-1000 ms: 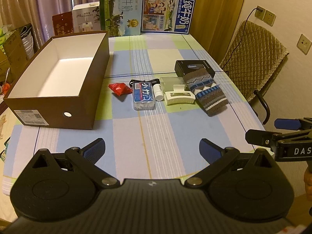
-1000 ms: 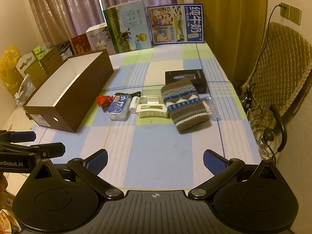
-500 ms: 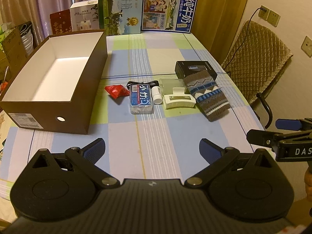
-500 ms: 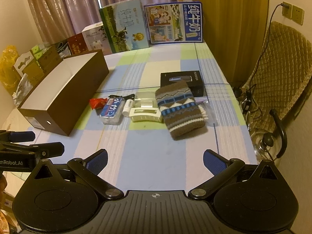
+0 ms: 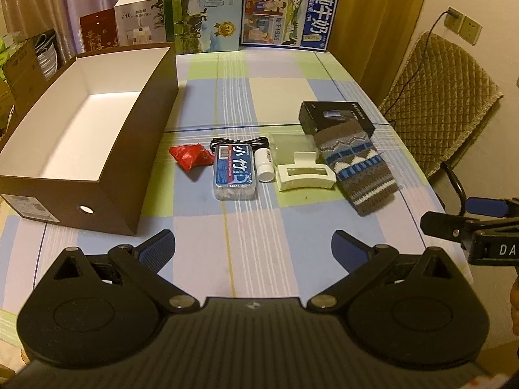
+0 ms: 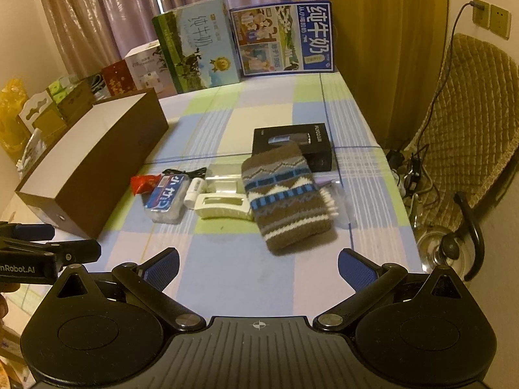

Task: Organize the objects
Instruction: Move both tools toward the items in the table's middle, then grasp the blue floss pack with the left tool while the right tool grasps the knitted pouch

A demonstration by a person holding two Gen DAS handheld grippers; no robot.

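An open brown box (image 5: 107, 149) with a white inside stands at the table's left; it also shows in the right wrist view (image 6: 97, 168). To its right lie a red packet (image 5: 189, 157), a blue floss-pick box (image 5: 234, 171), a small white bottle (image 5: 264, 163), a cream hair claw (image 5: 306, 175), a knitted brown-and-blue pouch (image 5: 355, 167) and a black box (image 5: 335, 118). My left gripper (image 5: 253, 248) is open and empty above the near table edge. My right gripper (image 6: 258, 264) is open and empty, just short of the pouch (image 6: 285, 197).
Milk cartons (image 5: 288, 16) and other boxes stand along the table's far edge. A clear plastic piece (image 5: 290, 144) lies behind the hair claw. A padded chair (image 6: 467, 123) stands at the right of the table, with a kettle (image 6: 444, 249) on the floor.
Both grippers have moved forward toward the row of objects, which now look closer. Both have stayed open.
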